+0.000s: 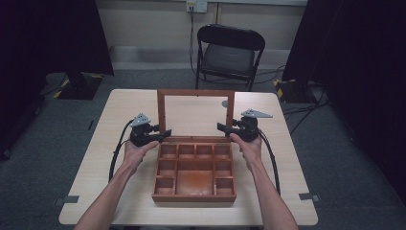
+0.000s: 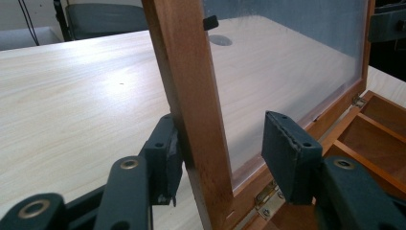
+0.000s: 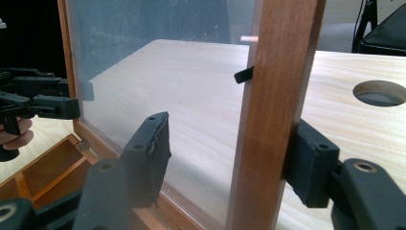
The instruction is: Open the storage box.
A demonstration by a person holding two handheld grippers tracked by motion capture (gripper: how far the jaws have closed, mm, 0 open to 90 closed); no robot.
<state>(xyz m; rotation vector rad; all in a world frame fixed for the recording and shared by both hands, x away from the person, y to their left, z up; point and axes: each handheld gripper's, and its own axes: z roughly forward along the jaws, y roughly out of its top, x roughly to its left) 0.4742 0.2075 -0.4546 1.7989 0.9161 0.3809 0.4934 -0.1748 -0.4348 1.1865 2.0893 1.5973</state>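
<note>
A wooden box with several small compartments lies on the light table. Its glass-paned lid stands upright at the back. My left gripper straddles the lid's left rail low down, near the hinge. It is open: one pad rests against the wood's outer face and the other stands off in front of the glass. My right gripper straddles the right rail in the same way and is open, with its outer pad against the wood.
A black folding chair stands beyond the table's far edge. A round hole in the tabletop lies just behind the lid's right side. Dark curtains hang at both sides, and cables run across the floor at the right.
</note>
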